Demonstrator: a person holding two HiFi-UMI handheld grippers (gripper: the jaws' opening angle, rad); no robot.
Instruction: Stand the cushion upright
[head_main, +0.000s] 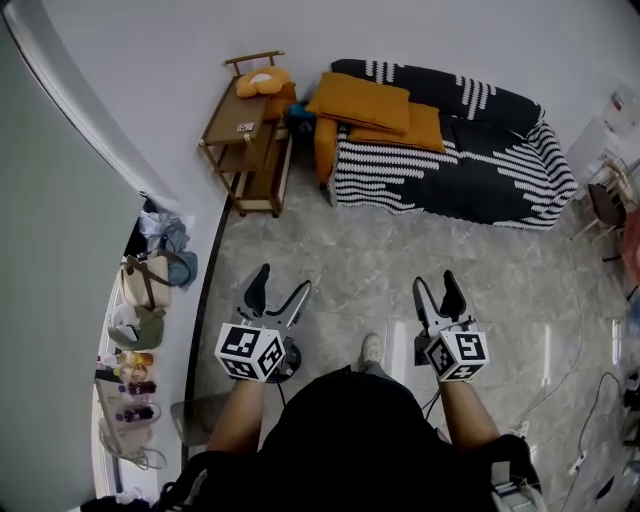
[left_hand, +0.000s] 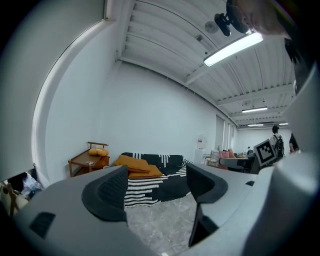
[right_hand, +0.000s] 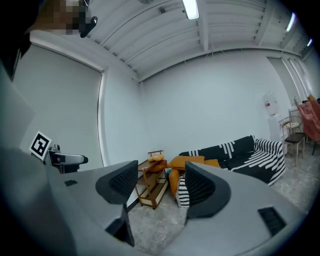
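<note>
- The left hand-held gripper (head_main: 283, 280) is held out over the grey tiled floor (head_main: 340, 250), well apart from the sofa. Its jaws are parted and nothing is gripped between them.
- The right hand-held gripper (head_main: 437, 282) is likewise released, with jaws apart and empty, and is pointed toward the sofa.
- The cushion (head_main: 360, 100), orange, is laid flat on the seat of the black-and-white striped sofa (head_main: 480, 170), at the end nearest the desk. It is partly stacked on a second orange cushion (head_main: 428, 127).
- A third orange cushion (head_main: 325, 150) is seen down the side of that same sofa end.
- A small wooden desk (head_main: 240, 150) is placed just beside the sofa, against the white wall, and an orange plush toy (head_main: 262, 82) is laid on its top.
- The cushion is touched by neither hand-held gripper.
</note>
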